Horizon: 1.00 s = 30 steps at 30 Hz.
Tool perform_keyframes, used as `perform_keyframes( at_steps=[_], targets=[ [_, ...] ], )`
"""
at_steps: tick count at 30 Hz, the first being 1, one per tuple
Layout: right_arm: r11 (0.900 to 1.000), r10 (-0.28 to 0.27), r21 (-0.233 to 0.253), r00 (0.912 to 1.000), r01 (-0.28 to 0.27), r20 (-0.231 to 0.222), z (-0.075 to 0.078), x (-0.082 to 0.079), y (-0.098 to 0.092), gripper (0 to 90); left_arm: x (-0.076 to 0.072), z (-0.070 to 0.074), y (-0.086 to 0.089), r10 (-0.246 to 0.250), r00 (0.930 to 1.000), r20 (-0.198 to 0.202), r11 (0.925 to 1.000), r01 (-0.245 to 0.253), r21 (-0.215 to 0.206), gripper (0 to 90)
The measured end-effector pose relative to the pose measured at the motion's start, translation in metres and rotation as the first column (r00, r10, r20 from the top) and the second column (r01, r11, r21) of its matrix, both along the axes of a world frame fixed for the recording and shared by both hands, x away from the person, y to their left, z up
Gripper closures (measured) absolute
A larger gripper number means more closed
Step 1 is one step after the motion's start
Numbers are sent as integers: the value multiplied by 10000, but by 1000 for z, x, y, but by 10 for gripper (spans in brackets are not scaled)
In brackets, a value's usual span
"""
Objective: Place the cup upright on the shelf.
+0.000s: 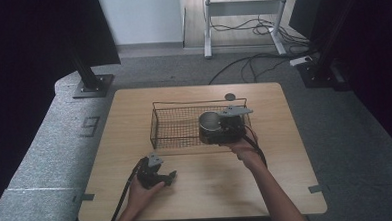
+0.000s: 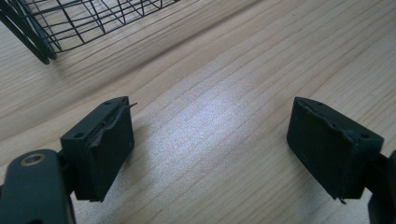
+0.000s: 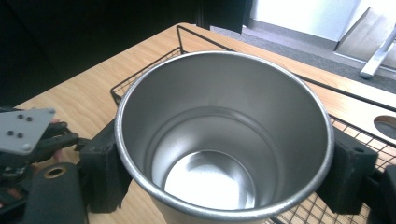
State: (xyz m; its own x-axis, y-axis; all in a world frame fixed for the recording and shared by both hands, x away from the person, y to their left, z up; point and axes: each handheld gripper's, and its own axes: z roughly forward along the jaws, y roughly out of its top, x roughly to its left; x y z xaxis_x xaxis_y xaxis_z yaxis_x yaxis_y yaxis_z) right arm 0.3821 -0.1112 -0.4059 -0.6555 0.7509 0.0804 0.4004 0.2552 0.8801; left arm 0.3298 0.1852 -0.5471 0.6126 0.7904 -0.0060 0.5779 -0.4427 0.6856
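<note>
In the right gripper view, the bottom edge of the frame is cutting off the lower part of the metal cup (image 3: 224,140) — its base is not showing. The cup is hiding most of the wire basket (image 3: 187,39) behind it. In the high view, the right gripper (image 1: 223,127) is covering the cup's side — how the jaws are sitting is too small to tell there.

Steel cup (image 3: 224,140) (empty), upright

I see bare bench (image 1: 212,185) all around my left tool (image 1: 168,178). The wire basket (image 1: 157,127) walls fence my right tool (image 1: 210,127), leaving the way upward free.
</note>
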Motion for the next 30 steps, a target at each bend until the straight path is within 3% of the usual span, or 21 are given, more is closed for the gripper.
perform_keyframes(
  at_steps=[30],
  targets=[
    [9977,-623,-268,9977,616,-274,2,31,-7,184,0,0,0,-5,10000,-3,10000,5,-3,147]
  ],
)
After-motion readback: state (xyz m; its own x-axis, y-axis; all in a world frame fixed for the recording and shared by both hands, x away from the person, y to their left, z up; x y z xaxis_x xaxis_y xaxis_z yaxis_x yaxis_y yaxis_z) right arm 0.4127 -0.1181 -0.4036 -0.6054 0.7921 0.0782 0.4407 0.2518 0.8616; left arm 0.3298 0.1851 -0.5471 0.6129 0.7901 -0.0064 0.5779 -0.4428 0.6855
